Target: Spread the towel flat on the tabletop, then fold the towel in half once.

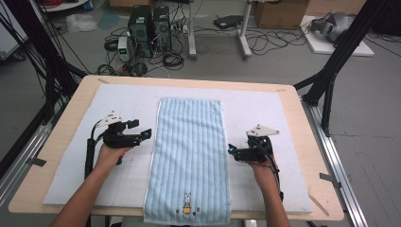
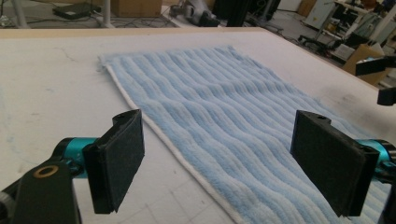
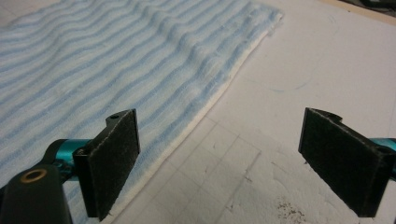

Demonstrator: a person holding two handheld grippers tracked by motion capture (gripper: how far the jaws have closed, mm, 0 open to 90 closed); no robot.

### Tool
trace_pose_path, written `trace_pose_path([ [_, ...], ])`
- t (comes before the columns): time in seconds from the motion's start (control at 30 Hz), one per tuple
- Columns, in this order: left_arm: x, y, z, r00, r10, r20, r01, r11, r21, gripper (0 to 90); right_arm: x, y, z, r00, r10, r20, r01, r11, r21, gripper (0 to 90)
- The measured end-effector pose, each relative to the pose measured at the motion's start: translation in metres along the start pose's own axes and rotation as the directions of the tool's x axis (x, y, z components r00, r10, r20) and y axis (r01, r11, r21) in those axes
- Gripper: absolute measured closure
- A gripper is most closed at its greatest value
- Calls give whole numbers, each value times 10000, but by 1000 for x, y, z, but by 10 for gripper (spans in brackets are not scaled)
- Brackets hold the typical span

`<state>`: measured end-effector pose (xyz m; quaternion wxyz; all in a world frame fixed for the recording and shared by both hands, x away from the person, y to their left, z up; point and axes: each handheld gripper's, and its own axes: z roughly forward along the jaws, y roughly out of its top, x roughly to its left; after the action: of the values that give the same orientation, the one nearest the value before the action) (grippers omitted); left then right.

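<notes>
A light blue striped towel [image 1: 189, 156] lies flat along the middle of the white mat [image 1: 265, 109], its near end with a small rabbit print [image 1: 187, 204] hanging over the table's front edge. My left gripper [image 1: 143, 130] hovers just left of the towel's left edge, jaws wide open and empty. In the left gripper view the towel [image 2: 233, 121] stretches ahead between the pads [image 2: 119, 158]. My right gripper [image 1: 231, 150] sits beside the towel's right edge, open and empty. In the right gripper view the towel's white hem [image 3: 201, 116] runs between the pads [image 3: 114, 161].
The mat covers a wooden table [image 1: 61, 137]. Black frame legs [image 1: 331, 66] stand at both sides of the table. On the floor beyond it are computer towers [image 1: 150, 28], cables and cardboard boxes [image 1: 279, 13].
</notes>
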<state>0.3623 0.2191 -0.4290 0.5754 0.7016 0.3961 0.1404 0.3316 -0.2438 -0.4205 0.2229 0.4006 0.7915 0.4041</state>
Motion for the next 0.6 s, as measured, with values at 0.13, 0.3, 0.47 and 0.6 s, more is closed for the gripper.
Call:
trace_pose_path([
  [0.13,3,1,-5,10000,31,-11,-31,10000,-65,181,0,1,-4,9999,-32,161,38,9993,-373,118],
  [0.3,1,-2,-9,9994,234,-251,-236,9997,-82,189,2,3,-7,9992,-181,358,203,9979,-610,115],
  [0.47,1,-2,-9,9990,310,-311,-312,9995,-49,197,1,3,-7,9993,-74,367,96,9981,-615,115],
  [0.6,1,-3,-8,9992,254,-306,-252,9997,45,197,-1,2,-7,9994,-3,349,28,9974,-715,115],
])
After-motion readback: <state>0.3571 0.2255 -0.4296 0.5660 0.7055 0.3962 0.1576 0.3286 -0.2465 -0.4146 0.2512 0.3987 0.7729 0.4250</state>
